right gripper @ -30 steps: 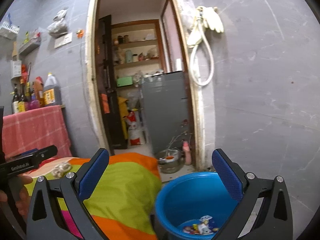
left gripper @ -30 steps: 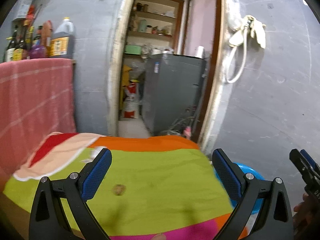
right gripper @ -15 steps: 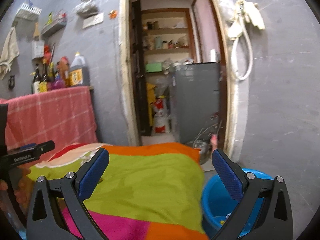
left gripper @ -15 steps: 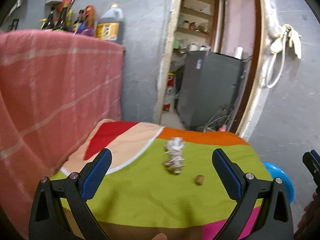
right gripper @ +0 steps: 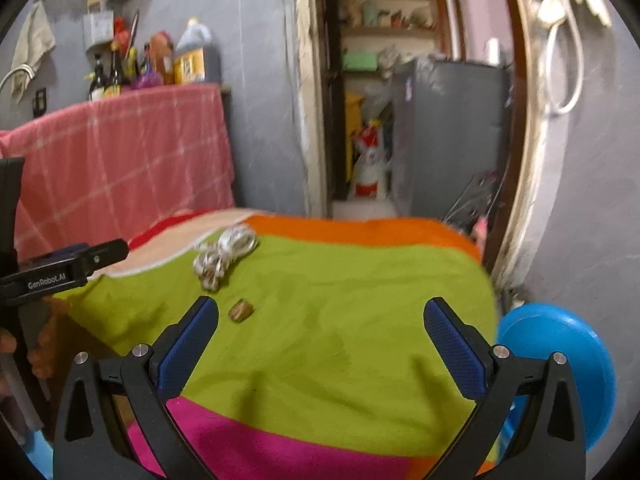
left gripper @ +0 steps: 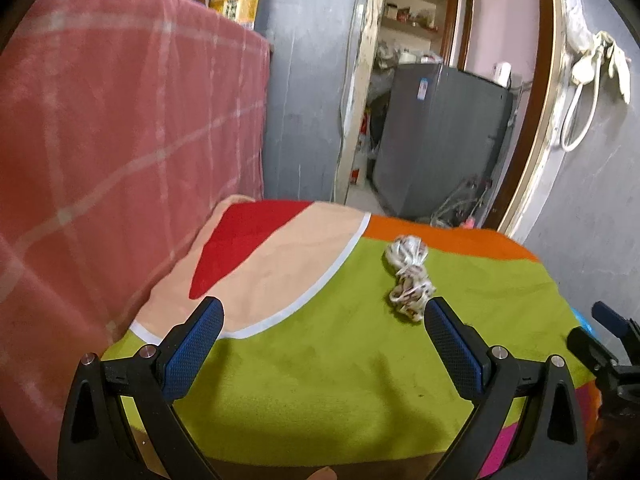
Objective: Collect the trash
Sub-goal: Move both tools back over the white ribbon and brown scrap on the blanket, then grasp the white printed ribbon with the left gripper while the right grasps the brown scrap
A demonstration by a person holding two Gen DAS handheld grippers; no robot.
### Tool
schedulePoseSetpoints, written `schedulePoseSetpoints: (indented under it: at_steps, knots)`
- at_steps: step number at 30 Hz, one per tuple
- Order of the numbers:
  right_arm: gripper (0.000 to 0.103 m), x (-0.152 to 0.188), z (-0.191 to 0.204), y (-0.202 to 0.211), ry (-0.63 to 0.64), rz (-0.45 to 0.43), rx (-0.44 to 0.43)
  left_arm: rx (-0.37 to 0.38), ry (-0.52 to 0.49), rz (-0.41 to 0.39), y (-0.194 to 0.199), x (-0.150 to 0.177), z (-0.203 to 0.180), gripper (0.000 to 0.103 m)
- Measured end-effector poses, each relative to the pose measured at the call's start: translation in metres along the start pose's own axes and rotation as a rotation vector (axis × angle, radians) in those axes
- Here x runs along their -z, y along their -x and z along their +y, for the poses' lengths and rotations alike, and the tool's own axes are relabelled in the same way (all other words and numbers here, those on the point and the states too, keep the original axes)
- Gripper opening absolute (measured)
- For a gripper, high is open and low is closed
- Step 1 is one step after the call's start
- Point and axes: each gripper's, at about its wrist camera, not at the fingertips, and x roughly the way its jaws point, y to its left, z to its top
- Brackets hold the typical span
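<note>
Both the left hand-held gripper (left gripper: 322,328) and right hand-held gripper (right gripper: 320,328) stood apart, empty. The crumpled white-and-silver wrapper (left gripper: 408,276) might slip; the small brown scrap (right gripper: 241,311) risked being overlooked on the soft green cloth-covered table (right gripper: 360,320).

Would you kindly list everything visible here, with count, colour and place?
crumpled wrapper: one, white, on the cloth's green band.
small brown scrap: one, brown, just in front of the wrapper.
cloth: one, multicoloured, covering the table.
basin: one, blue, beside the table's right edge.
pink towel: one, hanging at left.
oil jug: one, yellow-labelled, above the towel.
grey cabinet: one, in the doorway.
left gripper: open.
right gripper: open.
</note>
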Motion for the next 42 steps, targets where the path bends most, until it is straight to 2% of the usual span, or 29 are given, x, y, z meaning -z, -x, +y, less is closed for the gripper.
schedulePoseSetpoints:
  at_steps: [4,6,10,12,21,26,34,37,42]
  knots:
    - [0.103,0.001,0.005,-0.018,0.011,0.067,-0.029,-0.007,-0.026,0.039,-0.011,0.0,-0.001,0.098]
    - [0.1,0.001,0.007,-0.028,0.011,0.102,-0.045,-0.014,-0.032,0.059,-0.017,0.0,0.0,0.098]
    - [0.086,-0.002,0.014,-0.048,0.02,0.19,-0.072,-0.025,-0.018,0.11,-0.031,0.001,0.006,0.098]
    - [0.085,-0.003,0.018,-0.059,0.025,0.233,-0.086,-0.033,-0.007,0.135,-0.036,0.002,0.009,0.098]
    - [0.065,-0.006,0.035,-0.092,0.083,0.361,-0.155,-0.031,0.031,0.174,-0.046,0.001,0.015,0.098]
    - [0.047,-0.01,0.038,-0.101,0.092,0.39,-0.153,-0.024,0.044,0.18,-0.049,0.0,0.016,0.098]
    - [0.019,-0.012,0.032,-0.103,0.076,0.39,-0.162,0.002,0.027,0.182,-0.053,-0.003,0.007,0.098]
    - [0.015,-0.015,0.025,-0.105,0.064,0.383,-0.156,0.014,0.002,0.185,-0.055,-0.003,0.001,0.098]
    - [0.015,-0.02,0.006,-0.104,0.018,0.363,-0.143,0.048,-0.046,0.188,-0.059,-0.002,-0.01,0.098]
